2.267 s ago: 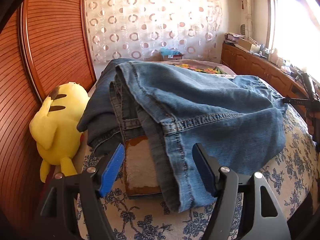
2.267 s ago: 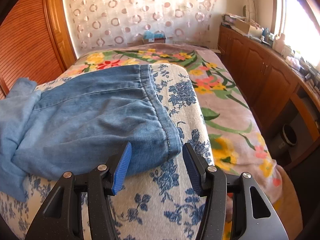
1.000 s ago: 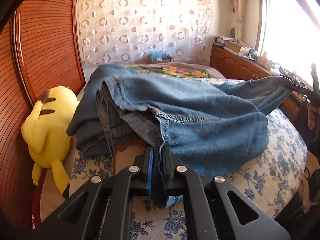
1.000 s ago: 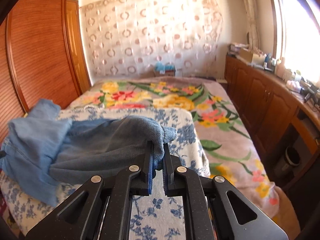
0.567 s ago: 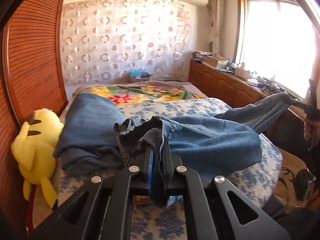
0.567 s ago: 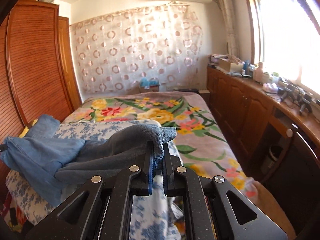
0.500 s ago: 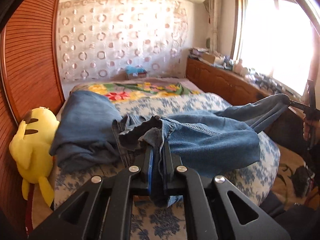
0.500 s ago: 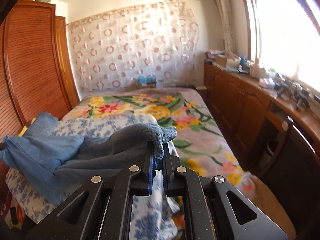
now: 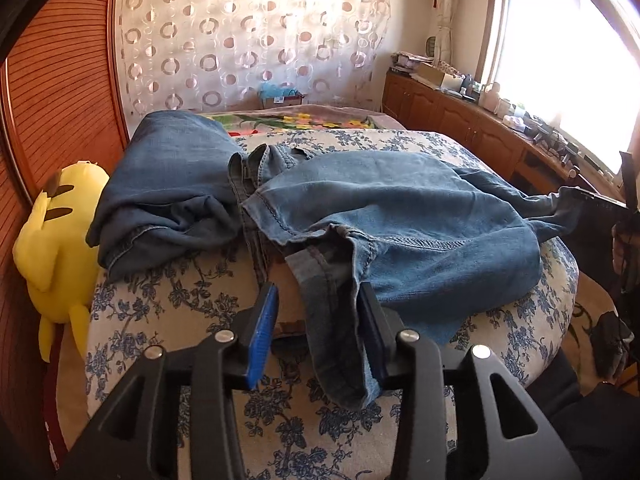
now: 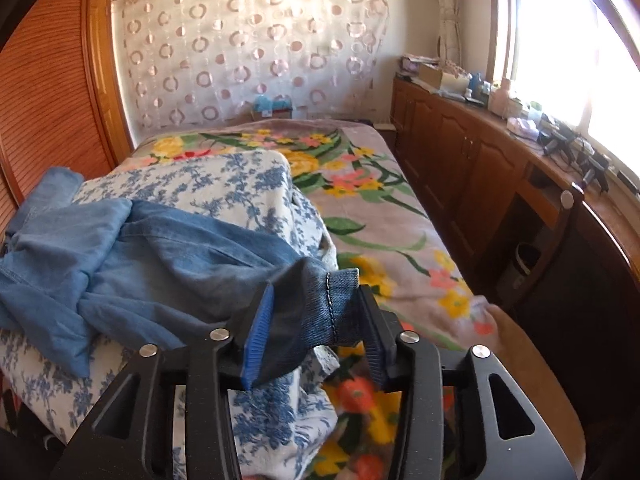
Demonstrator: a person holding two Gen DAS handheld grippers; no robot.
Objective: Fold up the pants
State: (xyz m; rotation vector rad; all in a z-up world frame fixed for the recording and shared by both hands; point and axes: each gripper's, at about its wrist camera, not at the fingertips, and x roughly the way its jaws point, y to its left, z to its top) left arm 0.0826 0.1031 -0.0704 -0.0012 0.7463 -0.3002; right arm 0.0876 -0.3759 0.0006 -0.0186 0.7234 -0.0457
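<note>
Blue denim pants (image 9: 400, 216) lie crumpled across the blue-flowered bedspread (image 9: 168, 304). In the left wrist view my left gripper (image 9: 316, 332) is open, its jaws apart on either side of the waistband edge, which hangs loose between them. In the right wrist view the pants (image 10: 168, 264) stretch to the left, and my right gripper (image 10: 310, 334) is open with the hemmed leg end (image 10: 332, 304) resting between its blue pads (image 10: 256, 336). The right gripper also shows at the far right of the left wrist view (image 9: 624, 196).
A yellow plush toy (image 9: 52, 248) lies at the bed's left edge by a slatted wooden wardrobe (image 9: 60, 80). A flowered blanket (image 10: 360, 200) covers the far bed. Wooden cabinets (image 10: 480, 168) with clutter run under the window on the right.
Both grippers have opened and let go of the pants. The pants have dropped from their lifted, stretched position onto the bed.
</note>
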